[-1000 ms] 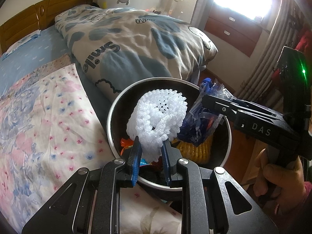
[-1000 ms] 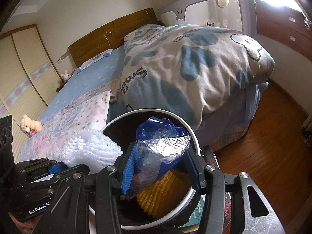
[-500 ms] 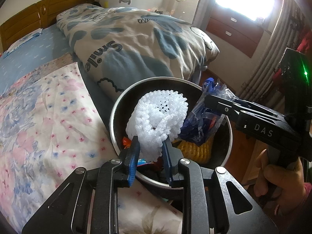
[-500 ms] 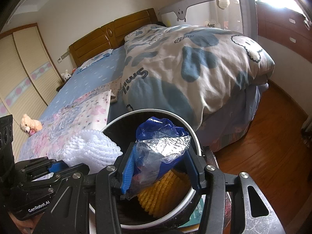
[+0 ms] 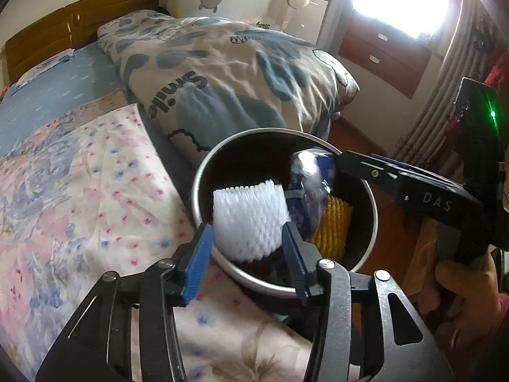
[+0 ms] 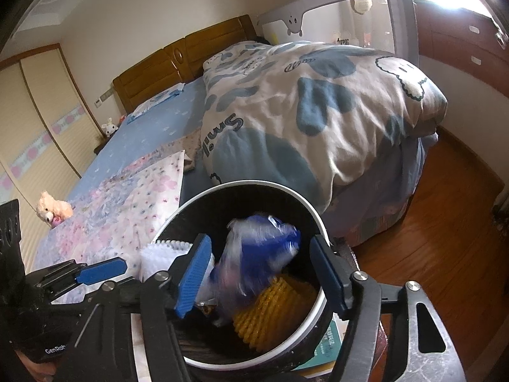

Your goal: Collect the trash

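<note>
- Left wrist view: the left claw [image 5: 246, 254] stands with its blue-padded fingers [image 5: 197, 262] spread apart over the near rim of a round trash bin [image 5: 203, 175]; a white foam fruit net [image 5: 249, 219] sits between them, and no pad can be seen pressing on it.
- The net hangs at the bin's mouth, its lower part inside the dark interior; whether it rests on anything below cannot be told.
- Right wrist view: the right claw [image 6: 264, 273] is likewise wide open above the same bin [image 6: 305, 210], with a crumpled blue-and-clear plastic bag [image 6: 257, 258] between its fingers, blurred and touching neither pad.
- A yellow foam net [image 6: 270, 315] lies in the bin beneath the bag, beside the white net [image 6: 159, 254] at the left edge.
- From the left wrist, the right claw [image 5: 337, 165] reaches in over the bin's far right rim, the bag [image 5: 310, 172] just at its tip and the person's right hand [image 5: 461, 289] on the grip.
- The bin stands just beside a bed [image 6: 152, 140] covered with a floral sheet [image 5: 79, 197] and a rolled cloud-print duvet [image 6: 318, 102]; a teddy bear [image 6: 52, 211] sits on the bed's far edge, and wooden floor [image 6: 445, 238] shows to the right.
</note>
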